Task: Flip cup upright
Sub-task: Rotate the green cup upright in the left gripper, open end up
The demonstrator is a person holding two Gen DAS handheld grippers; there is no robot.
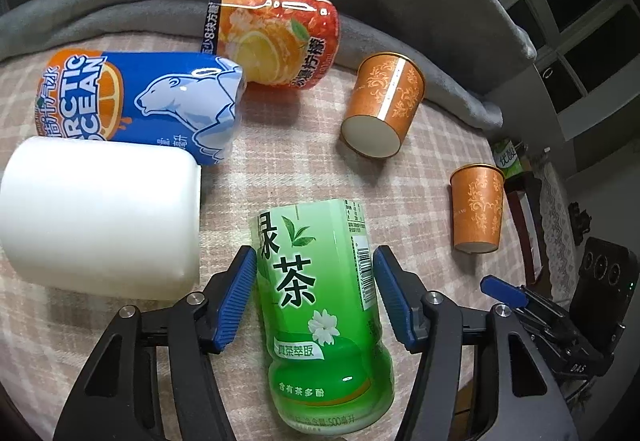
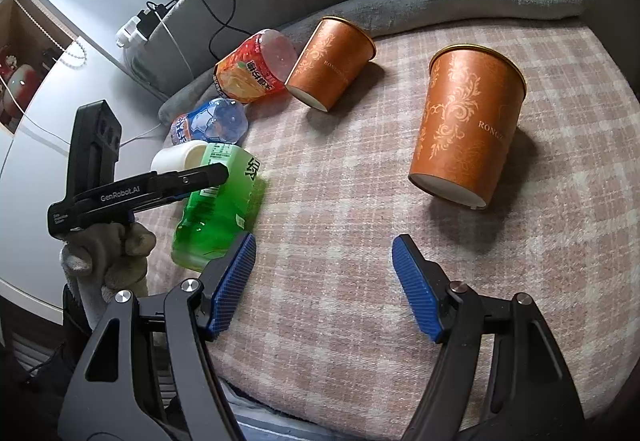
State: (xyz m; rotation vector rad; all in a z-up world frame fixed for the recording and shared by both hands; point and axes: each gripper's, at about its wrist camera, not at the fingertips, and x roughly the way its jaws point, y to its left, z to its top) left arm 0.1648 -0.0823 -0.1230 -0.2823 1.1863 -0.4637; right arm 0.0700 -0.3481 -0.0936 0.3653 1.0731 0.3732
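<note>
Two orange paper cups with gold patterns are on the checked cloth. The far cup (image 1: 382, 103) (image 2: 330, 63) lies on its side, white base toward the cameras. The near cup (image 1: 477, 209) (image 2: 468, 125) stands upright, rim up, leaning slightly in the right wrist view. My left gripper (image 1: 316, 297) is open, its blue pads on either side of a lying green tea bottle (image 1: 324, 313) (image 2: 218, 209) with small gaps. It also shows in the right wrist view (image 2: 208, 177). My right gripper (image 2: 324, 285) is open and empty, in front of and left of the near cup.
An Arctic Ocean bottle (image 1: 136, 101), an orange-red lemon drink bottle (image 1: 276, 37) and a white cylinder (image 1: 100, 217) lie at the left. A grey blanket (image 1: 400, 37) borders the back of the cloth. Cables and a power strip (image 2: 136, 29) lie beyond.
</note>
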